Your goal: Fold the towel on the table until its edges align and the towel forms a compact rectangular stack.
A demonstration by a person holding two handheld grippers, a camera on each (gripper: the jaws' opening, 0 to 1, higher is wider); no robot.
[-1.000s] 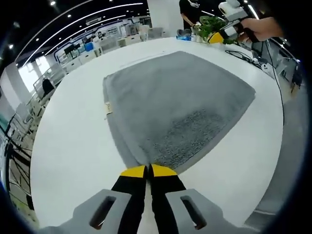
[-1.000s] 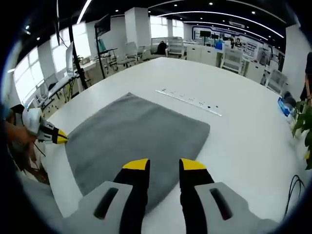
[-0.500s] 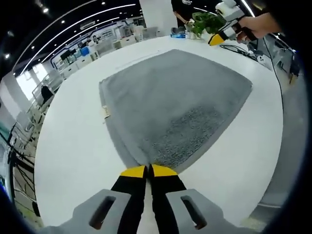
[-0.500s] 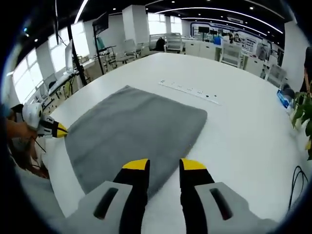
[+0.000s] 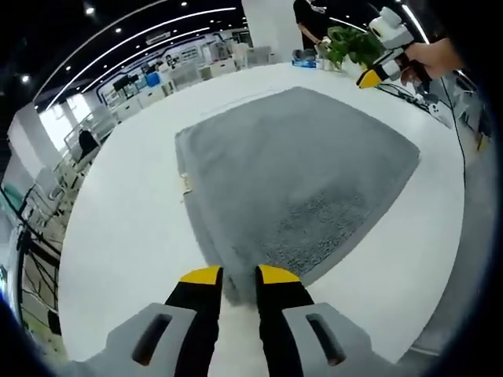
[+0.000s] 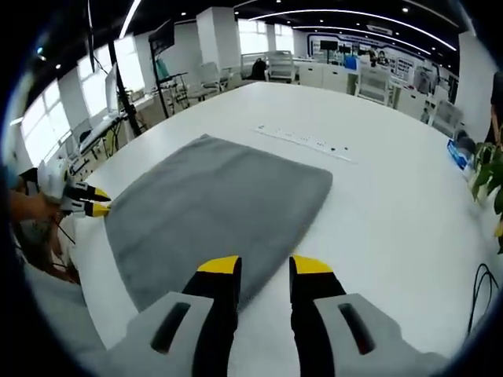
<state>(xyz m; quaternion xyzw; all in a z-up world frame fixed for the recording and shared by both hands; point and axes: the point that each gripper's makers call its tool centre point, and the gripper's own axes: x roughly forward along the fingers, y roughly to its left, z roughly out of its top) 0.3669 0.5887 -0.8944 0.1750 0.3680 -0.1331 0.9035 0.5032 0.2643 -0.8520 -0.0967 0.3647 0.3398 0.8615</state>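
Note:
A grey towel [image 5: 299, 165] lies flat on the white round table [image 5: 118, 220], a small tag [image 5: 186, 182] at its left edge. My left gripper [image 5: 240, 276] is open, and the towel's near corner lies between its yellow-tipped jaws. In the right gripper view the towel [image 6: 220, 200] spreads ahead, and my right gripper [image 6: 265, 267] hovers open over its near edge with nothing between the fingers. The left gripper [image 6: 100, 203] shows at the towel's far left corner, jaws apart. The right gripper [image 5: 367, 78] appears at the top right, held by a hand [image 5: 428, 56].
A white power strip [image 6: 302, 141] lies on the table [image 6: 393, 228] beyond the towel. A potted plant [image 5: 354, 43] and a blue box [image 6: 460, 157] stand near the table edge, with a black cable [image 6: 479, 290] beside them. A person [image 5: 310, 16] stands at the back.
My left gripper was shut on the towel's near corner and has now opened. The right gripper stays open. Both views shifted slightly.

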